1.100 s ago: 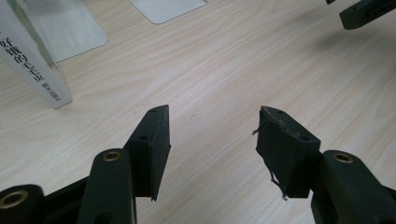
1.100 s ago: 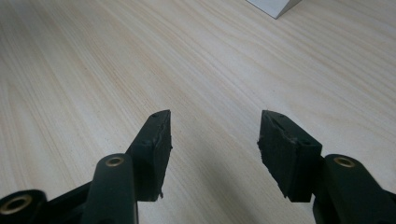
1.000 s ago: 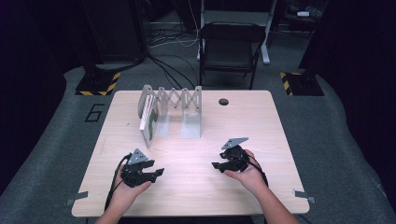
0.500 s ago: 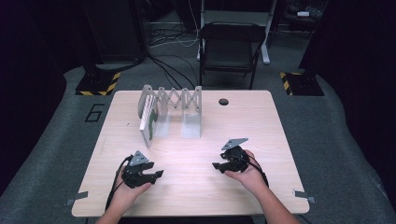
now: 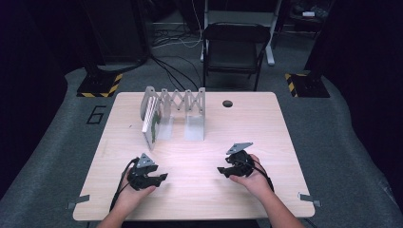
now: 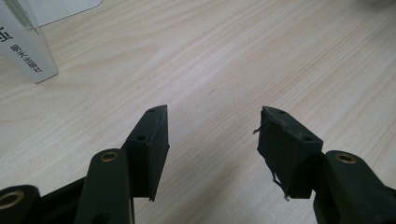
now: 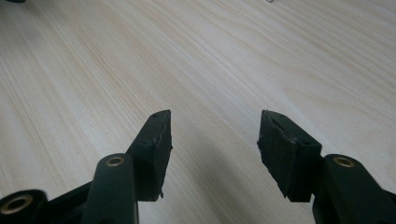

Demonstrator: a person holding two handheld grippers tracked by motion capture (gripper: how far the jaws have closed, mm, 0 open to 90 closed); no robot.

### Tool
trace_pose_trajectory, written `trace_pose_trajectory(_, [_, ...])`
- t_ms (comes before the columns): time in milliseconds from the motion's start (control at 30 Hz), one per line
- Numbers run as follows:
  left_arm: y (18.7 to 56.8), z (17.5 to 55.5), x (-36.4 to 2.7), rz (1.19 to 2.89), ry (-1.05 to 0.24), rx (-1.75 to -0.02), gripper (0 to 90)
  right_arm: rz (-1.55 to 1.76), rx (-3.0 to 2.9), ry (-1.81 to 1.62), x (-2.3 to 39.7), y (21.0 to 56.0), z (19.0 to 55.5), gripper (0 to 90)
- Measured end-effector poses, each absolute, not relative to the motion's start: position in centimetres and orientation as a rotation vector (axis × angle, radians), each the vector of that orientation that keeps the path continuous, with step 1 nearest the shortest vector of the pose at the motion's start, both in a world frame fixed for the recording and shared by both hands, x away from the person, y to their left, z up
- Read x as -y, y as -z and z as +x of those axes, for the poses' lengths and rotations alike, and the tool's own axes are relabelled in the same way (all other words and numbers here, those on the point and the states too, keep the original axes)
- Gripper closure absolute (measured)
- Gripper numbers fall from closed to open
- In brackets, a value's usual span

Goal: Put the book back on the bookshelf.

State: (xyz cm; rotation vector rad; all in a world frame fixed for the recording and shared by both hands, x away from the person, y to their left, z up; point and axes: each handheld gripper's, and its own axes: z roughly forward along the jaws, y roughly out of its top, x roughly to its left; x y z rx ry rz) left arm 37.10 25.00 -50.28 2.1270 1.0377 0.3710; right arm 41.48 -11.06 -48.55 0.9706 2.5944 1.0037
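A: Left gripper (image 5: 159,178)?
B: Spread, pinching nothing, low over table (image 5: 199,199).
A: Right gripper (image 5: 222,171)?
B: Spread too, nothing between jaws.
A: Nearest thing?
B: Book (image 5: 151,122), upright in rack (image 5: 177,100), 12 o'clock from left gripper, well apart.

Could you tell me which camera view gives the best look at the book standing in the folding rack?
The high view: it shows the book whole, upright at the left end of the folding rack. The left gripper view catches just a lower corner of it, with printed characters, at the top left. The right gripper view looks along open jaws at bare table.
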Motion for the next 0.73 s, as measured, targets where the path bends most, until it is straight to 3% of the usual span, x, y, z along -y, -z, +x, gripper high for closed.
trace_pose_trajectory(567, [50.4, 38.3, -24.9, 2.117, -0.365, -1.098, 40.2, 1.035, -2.551, -0.993, 12.8, 49.1, 40.7, 44.2])
trace_pose_trajectory(733, [50.3, 38.5, -25.4, 2.083, -0.37, -1.175, 46.8, 1.049, -2.539, -0.993, 13.2, 49.1, 40.5, 44.1])
